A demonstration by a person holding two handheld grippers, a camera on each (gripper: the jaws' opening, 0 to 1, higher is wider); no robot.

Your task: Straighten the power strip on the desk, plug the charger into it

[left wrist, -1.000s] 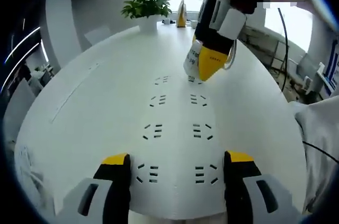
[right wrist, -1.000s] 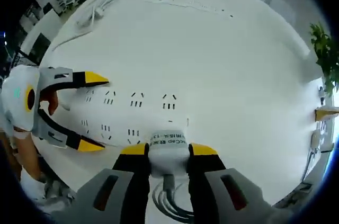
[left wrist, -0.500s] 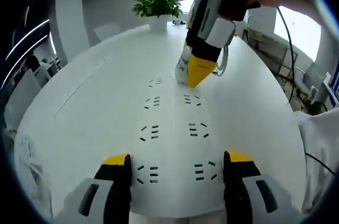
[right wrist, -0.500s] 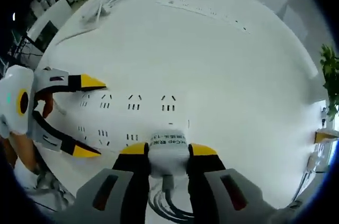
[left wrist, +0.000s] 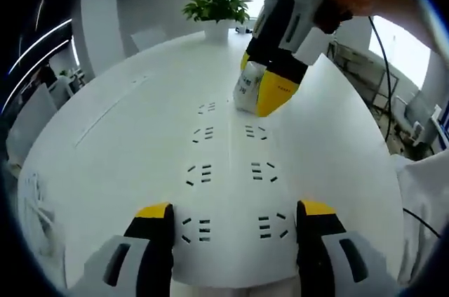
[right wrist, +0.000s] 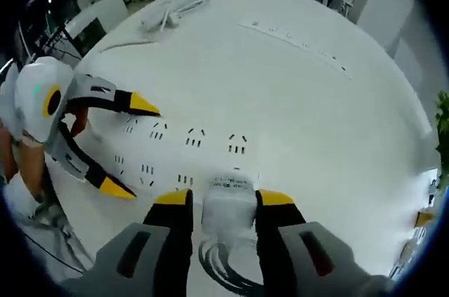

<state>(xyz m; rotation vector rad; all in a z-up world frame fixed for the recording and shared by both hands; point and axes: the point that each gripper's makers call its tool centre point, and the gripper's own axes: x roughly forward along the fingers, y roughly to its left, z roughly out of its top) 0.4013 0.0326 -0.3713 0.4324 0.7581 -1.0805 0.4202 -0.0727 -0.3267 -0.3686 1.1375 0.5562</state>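
So the charger (right wrist: 229, 202) is pinched in my right gripper (right wrist: 224, 202), sitting over the far-end sockets of the power strip (left wrist: 231, 185), which lies straight on the white desk (left wrist: 126, 121), well in from its edges. Compared to a second ago I've tipped the charger up a bit and shifted along that end, so I'd say it's lining up, not plugged in yet. My left gripper (left wrist: 233, 221) is spread wide, straddling the strip's near end. Plant (left wrist: 217, 5) at the far edge.

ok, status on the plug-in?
Right gripper shut on charger, over the power strip. Left gripper open, jaws straddling the strip's near end. Sockets unobstructed; charger not yet in.
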